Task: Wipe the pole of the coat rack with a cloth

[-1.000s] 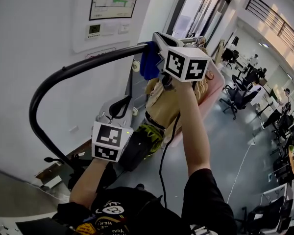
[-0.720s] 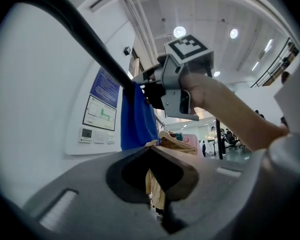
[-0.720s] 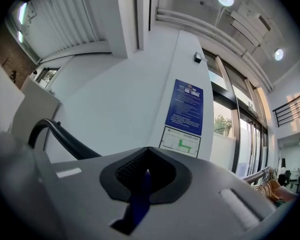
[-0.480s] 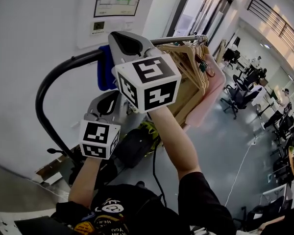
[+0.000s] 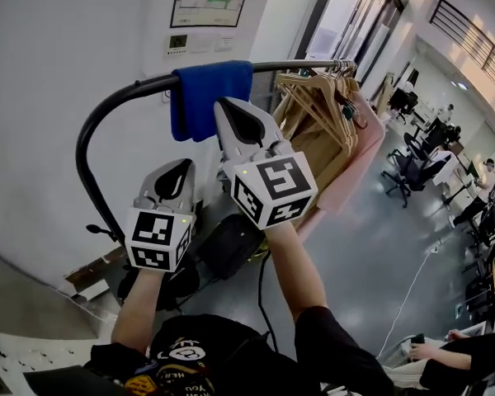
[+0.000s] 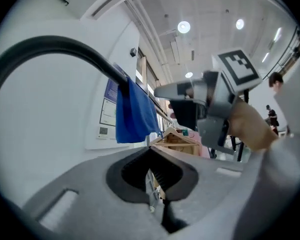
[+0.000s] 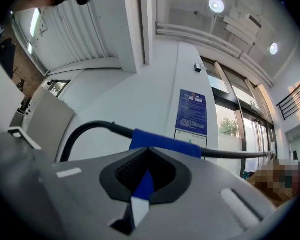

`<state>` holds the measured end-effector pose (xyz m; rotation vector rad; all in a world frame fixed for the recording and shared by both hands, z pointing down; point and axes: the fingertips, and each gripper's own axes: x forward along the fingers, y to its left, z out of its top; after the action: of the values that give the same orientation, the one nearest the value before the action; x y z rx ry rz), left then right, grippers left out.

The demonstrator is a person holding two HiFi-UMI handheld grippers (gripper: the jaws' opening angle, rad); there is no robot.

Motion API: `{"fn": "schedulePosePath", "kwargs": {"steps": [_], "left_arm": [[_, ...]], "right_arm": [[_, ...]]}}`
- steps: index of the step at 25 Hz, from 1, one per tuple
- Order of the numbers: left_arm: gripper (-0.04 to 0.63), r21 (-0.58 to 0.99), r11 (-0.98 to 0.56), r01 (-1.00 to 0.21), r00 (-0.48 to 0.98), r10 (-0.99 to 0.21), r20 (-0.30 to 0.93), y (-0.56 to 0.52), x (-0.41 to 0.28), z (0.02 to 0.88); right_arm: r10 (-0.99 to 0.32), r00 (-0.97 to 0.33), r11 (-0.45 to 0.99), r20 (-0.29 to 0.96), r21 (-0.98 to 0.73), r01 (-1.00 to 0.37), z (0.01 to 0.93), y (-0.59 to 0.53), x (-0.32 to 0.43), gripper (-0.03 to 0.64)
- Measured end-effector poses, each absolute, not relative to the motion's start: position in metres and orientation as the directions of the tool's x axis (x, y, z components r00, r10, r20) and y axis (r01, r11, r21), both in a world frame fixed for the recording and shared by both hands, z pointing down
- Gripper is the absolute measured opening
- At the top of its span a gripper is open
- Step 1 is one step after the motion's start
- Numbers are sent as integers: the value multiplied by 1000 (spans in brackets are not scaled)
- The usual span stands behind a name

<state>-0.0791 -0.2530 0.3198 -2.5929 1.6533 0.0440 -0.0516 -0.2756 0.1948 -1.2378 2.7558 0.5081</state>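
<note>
White wall (image 5: 58, 73) backs curved pole (image 5: 297, 63), draped cloth (image 5: 210, 97); left gripper (image 5: 176, 172), right gripper (image 5: 233, 115) jaws closed.

The head view looks steeply down from behind toward the near wall (image 5: 41, 73). Each gripper view sits close behind its own jaws, tilted up toward the ceiling (image 6: 210, 14). All three share the pole (image 5: 144, 84) and cloth (image 5: 211, 97); the left one also catches the right gripper (image 6: 160, 90).

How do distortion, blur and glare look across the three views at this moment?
Head view: sharp, evenly lit; blue cloth crisp on the pole. Left gripper view: fisheye, black corners, ceiling lights flare. Right gripper view: fisheye too, black corners, cloth sharp.
</note>
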Motion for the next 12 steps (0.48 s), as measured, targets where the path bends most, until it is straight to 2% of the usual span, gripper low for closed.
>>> {"fn": "schedulePosePath", "kwargs": {"steps": [6, 12], "left_arm": [[3, -32, -414, -910, 414, -910, 7, -195, -47, 346], [3, -51, -414, -909, 411, -910, 61, -109, -6, 370]], "right_arm": [[-755, -655, 648, -37, 119, -753, 301, -223, 2, 2], [-752, -657, 659, 57, 33, -752, 365, -138, 42, 2]]}}
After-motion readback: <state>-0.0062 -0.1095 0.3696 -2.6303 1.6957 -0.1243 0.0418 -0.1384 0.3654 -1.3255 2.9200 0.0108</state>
